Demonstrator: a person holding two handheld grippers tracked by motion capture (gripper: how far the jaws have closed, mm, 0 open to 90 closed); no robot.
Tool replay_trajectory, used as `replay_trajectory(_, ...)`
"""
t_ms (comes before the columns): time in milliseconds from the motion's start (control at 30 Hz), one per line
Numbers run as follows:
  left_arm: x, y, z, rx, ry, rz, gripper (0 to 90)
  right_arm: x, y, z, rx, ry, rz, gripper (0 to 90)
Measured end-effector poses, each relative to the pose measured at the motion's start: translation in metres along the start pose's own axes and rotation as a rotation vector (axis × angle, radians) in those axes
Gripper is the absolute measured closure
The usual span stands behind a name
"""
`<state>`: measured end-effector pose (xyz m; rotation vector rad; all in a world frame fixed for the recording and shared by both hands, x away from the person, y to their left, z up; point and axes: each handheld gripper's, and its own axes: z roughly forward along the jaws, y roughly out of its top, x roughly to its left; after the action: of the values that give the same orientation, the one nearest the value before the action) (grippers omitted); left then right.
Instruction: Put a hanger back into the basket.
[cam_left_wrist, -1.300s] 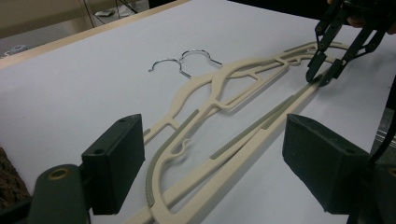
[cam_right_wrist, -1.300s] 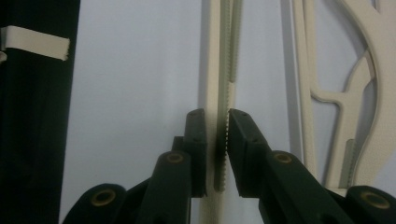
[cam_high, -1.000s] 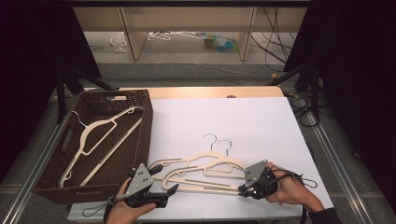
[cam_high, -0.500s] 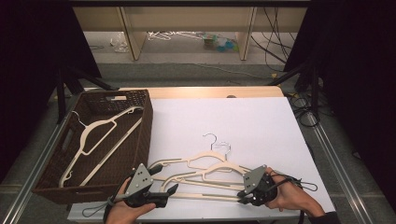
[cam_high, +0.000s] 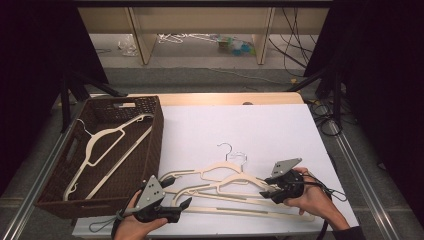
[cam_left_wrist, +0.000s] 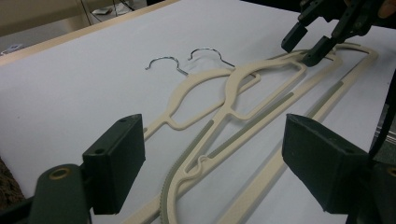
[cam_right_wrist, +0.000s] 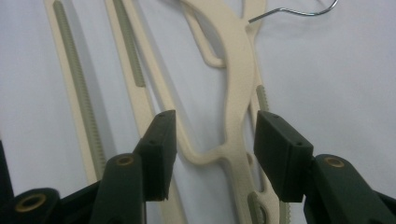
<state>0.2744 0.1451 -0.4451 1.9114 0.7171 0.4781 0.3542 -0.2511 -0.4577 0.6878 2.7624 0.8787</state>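
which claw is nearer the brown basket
Left. The left claw sits just off the front right corner of the brown basket, by the hangers' left ends. The right claw is across the white sheet, over the hangers' right shoulders.

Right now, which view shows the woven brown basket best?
High view: the woven brown basket sits whole at the table's left, a cream plastic hanger lying inside. The left gripper view catches just a sliver of its weave at the bottom-left corner; the right gripper view looks at the other hangers.

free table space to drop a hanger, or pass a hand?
Bare white sheet beyond the hooks, from basket to the right edge. Crowded near the front: two overlapping hangers between left tool and right tool. Basket holds hangers already.
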Motion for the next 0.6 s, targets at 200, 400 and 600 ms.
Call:
replay_trajectory(200,-0.001,-0.001,0.001,0.004,-0.007,-0.002,21.3,-0.002,0.002,0.005,0.017,-0.001,0.074,54.9)
replay_trajectory(400,-0.001,-0.001,0.001,0.000,-0.011,-0.008,21.4,-0.005,0.005,0.015,0.035,-0.005,0.126,59.9)
replay_trajectory(600,-0.001,-0.001,0.002,0.006,-0.008,-0.004,21.5,-0.004,0.007,0.019,0.065,0.020,0.161,63.5)
